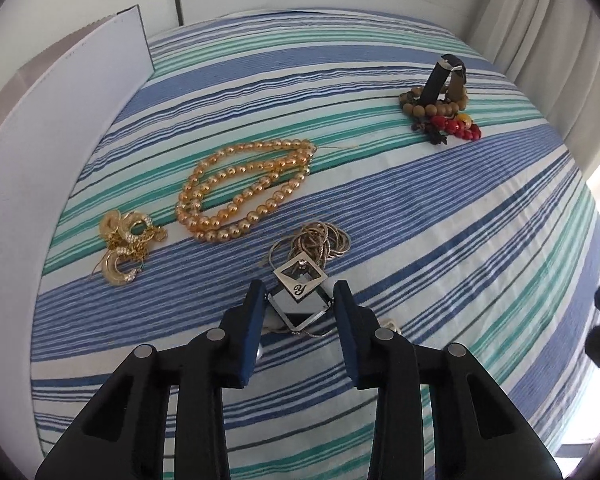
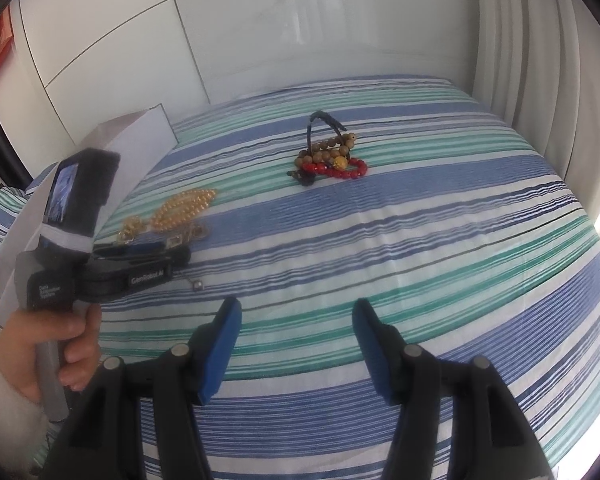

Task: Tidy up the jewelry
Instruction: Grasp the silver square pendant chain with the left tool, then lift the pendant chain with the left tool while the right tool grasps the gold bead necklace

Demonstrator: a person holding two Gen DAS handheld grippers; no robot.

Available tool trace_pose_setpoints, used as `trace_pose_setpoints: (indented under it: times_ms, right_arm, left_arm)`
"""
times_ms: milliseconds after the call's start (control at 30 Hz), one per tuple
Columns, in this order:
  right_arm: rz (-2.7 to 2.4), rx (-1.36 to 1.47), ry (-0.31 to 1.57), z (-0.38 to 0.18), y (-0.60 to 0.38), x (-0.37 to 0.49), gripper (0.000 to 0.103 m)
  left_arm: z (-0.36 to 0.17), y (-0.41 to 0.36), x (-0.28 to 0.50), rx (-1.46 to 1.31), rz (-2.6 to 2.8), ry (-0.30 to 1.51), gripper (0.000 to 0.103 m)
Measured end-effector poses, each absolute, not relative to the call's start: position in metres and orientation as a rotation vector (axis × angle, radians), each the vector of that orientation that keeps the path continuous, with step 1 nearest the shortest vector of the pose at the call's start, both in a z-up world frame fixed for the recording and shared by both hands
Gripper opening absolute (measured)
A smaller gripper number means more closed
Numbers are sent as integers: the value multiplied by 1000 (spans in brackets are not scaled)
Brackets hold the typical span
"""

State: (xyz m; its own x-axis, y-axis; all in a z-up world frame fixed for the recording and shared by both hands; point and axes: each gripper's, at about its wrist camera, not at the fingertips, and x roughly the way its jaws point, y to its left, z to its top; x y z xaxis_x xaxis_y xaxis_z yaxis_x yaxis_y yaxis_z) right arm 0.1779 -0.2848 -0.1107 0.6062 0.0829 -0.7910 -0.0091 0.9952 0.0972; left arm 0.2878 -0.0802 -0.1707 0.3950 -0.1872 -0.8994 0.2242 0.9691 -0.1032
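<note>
While the left tool [image 1: 300, 300] pinches the square pendant [image 1: 299, 285] on the striped bed [image 1: 440, 220], its chain [image 1: 316, 242] lies coiled just beyond the pendant; the gold bead necklace [image 1: 240, 188] rests farther beyond. The right tool [image 2: 296, 320] hangs open, well right of the pendant.

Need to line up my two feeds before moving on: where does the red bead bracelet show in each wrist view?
Left wrist view: the glossy red bead bracelet lies upper right, at the near edge of the pile with the brown wooden bead bracelet.
Right wrist view: it lies centre, above middle, at the same pile's near right.
Shared landmark: the upright dark watch strap in that pile.
</note>
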Motion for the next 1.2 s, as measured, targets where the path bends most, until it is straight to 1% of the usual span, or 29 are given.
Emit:
trace_pose_setpoints:
  times_ms: [167,333,667,1000,1200]
  right_arm:
    - [47,110,926,-114,-289,187,59]
    - [105,119,952,-123,-272,204,59]
    - [263,106,982,-148,-215,281,59]
    - [251,54,1007,-170,-179,341,59]
    - [245,-54,985,-190,-153,355,59]
  left_arm:
    - [-163,-43,275,-52,-247,1145,34]
    - [-151,-5,263,-122,-196,1131,34]
    - [-132,57,241,-175,-107,1085,34]
    - [-140,61,242,-173,-96,1098,34]
    - [-139,56,239,-158,-107,1091,34]
